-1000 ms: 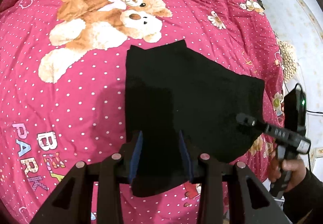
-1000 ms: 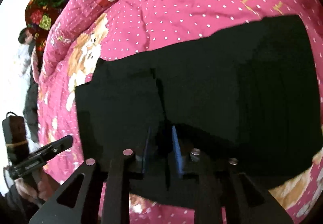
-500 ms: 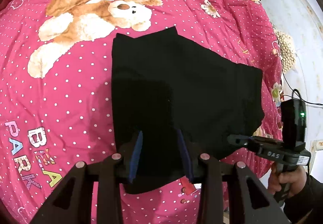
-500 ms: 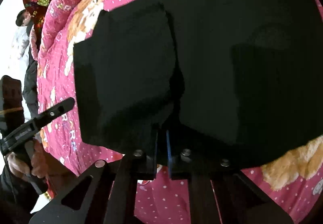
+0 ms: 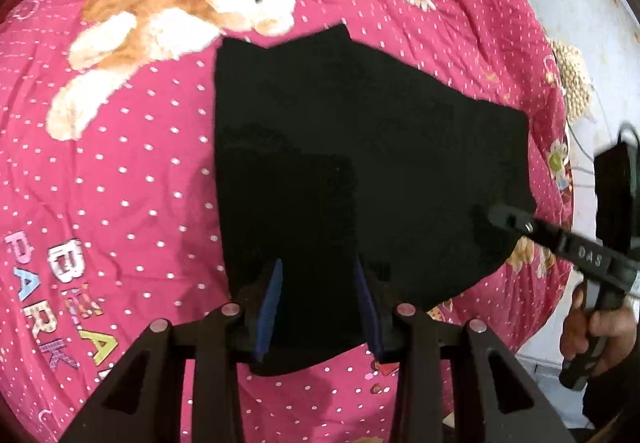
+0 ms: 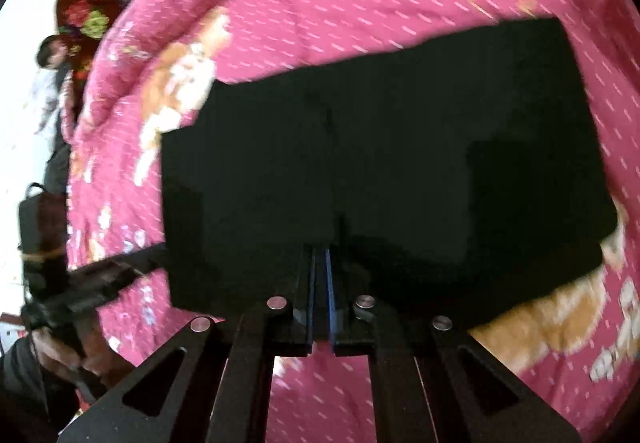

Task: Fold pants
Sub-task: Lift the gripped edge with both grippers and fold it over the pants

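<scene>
The black pants (image 5: pixel 360 171) lay folded on the pink teddy-bear quilt (image 5: pixel 120 171). The left gripper (image 5: pixel 318 303) stood parted over their near edge. Only the right wrist view showed the right gripper (image 6: pixel 320 283) with its jaws, just closing, pinched together on the pants' near edge, and a bystander (image 6: pixel 52 55) at far left.

- "BEAR PARK" in pastel block letters is printed on the pink white-dotted quilted bedspread (image 5: pixel 120 171), below the printed brown teddy bear (image 5: pixel 180 3).
- "DAS" stands in white on the black right tool (image 5: pixel 496 213).
</scene>
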The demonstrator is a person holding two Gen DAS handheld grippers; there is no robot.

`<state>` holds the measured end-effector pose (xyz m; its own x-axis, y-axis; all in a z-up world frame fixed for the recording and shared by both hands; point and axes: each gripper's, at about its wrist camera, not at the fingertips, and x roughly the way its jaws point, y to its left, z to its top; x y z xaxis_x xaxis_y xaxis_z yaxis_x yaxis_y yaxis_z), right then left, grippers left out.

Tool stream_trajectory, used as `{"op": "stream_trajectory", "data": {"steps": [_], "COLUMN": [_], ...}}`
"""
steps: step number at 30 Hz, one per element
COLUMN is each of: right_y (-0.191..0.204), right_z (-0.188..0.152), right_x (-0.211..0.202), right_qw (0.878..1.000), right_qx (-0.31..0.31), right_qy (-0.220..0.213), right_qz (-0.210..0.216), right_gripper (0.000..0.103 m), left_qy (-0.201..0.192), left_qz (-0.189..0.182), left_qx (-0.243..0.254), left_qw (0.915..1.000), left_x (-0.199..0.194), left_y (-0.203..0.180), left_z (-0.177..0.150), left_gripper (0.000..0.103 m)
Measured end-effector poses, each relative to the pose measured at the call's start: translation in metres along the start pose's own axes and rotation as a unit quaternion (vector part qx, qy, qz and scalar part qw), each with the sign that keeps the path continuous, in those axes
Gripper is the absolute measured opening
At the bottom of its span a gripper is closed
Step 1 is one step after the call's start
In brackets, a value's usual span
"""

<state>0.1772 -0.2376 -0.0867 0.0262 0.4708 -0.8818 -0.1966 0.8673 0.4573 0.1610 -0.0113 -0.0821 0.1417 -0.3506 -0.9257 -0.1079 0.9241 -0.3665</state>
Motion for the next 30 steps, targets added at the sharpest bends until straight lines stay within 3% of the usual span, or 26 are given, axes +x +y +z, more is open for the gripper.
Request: {"op": "stream_trajectory", "data": {"steps": [4,7,11,19,23,30], "right_y": [-0.010,-0.011,-0.010,-0.004,-0.003,-0.001], "right_z": [0.007,0.011,0.014,0.038,0.054,0.065], "right_x": [0.044,0.032,0.022,0.025,0.038,0.053], "right_qw": [0.998,0.999,1.000,1.000,1.000,1.000], "right_qx": [0.002,0.012,0.010,-0.004,-0.004,-0.016], "right_qy": [0.053,0.027,0.004,-0.019,-0.014,-0.003], "right_qz": [-0.035,-0.028,-0.007,-0.020,-0.019,-0.016], "right_gripper": [0.003,0.003,0.006,0.012,0.012,0.012], "left_qy": [0.022,-0.005,-0.029,-0.074,-0.071,-0.074], "left_qz": [0.012,0.004,0.022,0.051,0.080,0.075], "left_qx": [0.005,0.006,0.009,0.032,0.026,0.027], "left_qw": [0.9997,1.0000,0.9993,0.9955,0.9940,0.9941], "left_x": [0.014,0.001,0.002,0.004,0.017,0.027], "left_y": [0.002,0.001,0.006,0.007,0.017,0.034], "left_z": [-0.001,0.010,0.041,0.092,0.101,0.100], "left_gripper": [0.039,0.039,0.039,0.039,0.036,0.031]}}
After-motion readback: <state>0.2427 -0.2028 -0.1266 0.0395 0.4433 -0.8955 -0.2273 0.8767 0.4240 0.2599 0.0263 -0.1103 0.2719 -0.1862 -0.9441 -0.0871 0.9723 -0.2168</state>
